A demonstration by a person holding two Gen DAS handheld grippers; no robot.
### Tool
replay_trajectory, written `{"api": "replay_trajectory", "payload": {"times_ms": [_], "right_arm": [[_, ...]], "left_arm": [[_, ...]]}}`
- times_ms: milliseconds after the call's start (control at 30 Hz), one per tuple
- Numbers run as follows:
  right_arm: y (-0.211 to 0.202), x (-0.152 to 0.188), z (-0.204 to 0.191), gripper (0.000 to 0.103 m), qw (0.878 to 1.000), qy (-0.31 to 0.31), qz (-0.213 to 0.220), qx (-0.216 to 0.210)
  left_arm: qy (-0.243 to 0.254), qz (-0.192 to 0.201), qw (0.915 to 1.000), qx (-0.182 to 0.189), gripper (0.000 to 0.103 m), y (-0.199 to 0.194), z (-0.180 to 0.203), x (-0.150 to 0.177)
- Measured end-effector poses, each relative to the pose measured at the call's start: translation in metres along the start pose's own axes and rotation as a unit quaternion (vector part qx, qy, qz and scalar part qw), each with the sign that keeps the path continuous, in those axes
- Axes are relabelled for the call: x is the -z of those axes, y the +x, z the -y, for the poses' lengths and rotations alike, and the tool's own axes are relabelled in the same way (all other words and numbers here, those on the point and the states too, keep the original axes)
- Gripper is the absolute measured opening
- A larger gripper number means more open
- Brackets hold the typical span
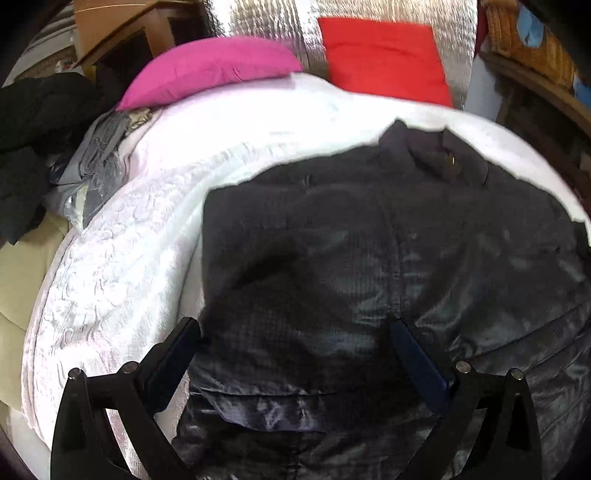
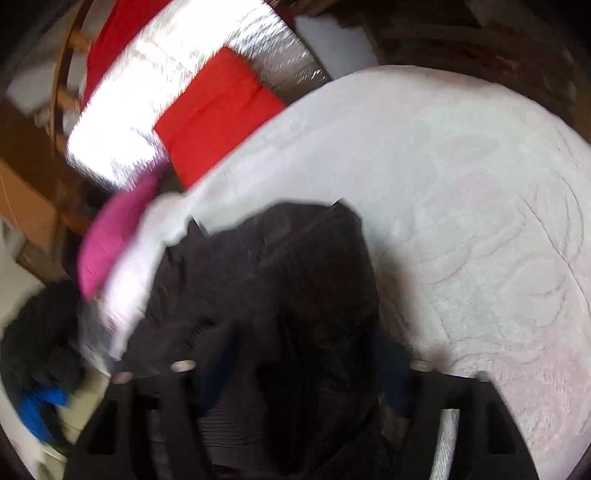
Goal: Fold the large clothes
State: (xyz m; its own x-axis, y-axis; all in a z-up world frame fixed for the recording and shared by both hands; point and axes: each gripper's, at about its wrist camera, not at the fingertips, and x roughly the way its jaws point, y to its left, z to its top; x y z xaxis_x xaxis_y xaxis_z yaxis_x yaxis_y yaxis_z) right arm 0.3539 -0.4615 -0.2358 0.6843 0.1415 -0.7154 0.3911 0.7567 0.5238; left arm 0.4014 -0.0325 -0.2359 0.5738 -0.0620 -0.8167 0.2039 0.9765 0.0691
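Jacket (image 1: 369, 240) is the dark one, shiny quilted fabric, spread on the white textured bedspread (image 1: 110, 277) with its collar toward the pillows. Pink pillow (image 1: 207, 70) and red pillow (image 1: 384, 59) sit at the head of the bed against a silvery foil sheet (image 1: 258, 22). Left gripper (image 1: 295, 328) hangs over the jacket's lower part, fingers spread wide, nothing pinched. Right gripper (image 2: 306, 350) is blurry but its fingers stand apart too, dark fabric lying between them, not clamped as far as I can see. Pile of dark clothes (image 1: 33, 140) sits off at the bed's side.
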Motion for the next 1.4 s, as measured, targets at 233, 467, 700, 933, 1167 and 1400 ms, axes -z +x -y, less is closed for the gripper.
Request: {"api": "replay_trajectory", "payload": {"times_ms": [233, 467, 700, 933, 1167, 1400], "right_arm": [[-0.028, 0.003, -0.042, 0.031, 0.993, -0.089, 0.067, 0.048], [0.003, 0.004, -0.034, 0.034, 0.993, -0.077, 0.022, 0.085], [-0.031, 0.004, -0.028, 0.065, 0.996, -0.055, 0.024, 0.062], [-0.074, 0.021, -0.054, 0.065, 0.992, -0.104, 0.068, 0.019], [-0.046, 0.059, -0.110, 0.057, 0.979, -0.204, 0.029, 0.008], [-0.008, 0.082, -0.117, 0.057, 0.969, -0.236, -0.035, 0.056]], "left_arm": [[0.009, 0.013, 0.9999, -0.003, 0.103, -0.007, 0.005, 0.001], [0.016, -0.003, 0.9999, -0.004, 0.103, 0.000, 0.006, 0.003], [0.005, 0.025, 0.9997, 0.004, 0.103, -0.019, -0.004, 0.005], [-0.012, 0.049, 0.9987, -0.001, 0.103, -0.033, -0.016, 0.005], [-0.030, -0.005, 0.9992, -0.027, 0.103, -0.005, -0.031, 0.009], [-0.027, -0.016, 0.9993, -0.022, 0.103, 0.000, -0.029, 0.008]]}}
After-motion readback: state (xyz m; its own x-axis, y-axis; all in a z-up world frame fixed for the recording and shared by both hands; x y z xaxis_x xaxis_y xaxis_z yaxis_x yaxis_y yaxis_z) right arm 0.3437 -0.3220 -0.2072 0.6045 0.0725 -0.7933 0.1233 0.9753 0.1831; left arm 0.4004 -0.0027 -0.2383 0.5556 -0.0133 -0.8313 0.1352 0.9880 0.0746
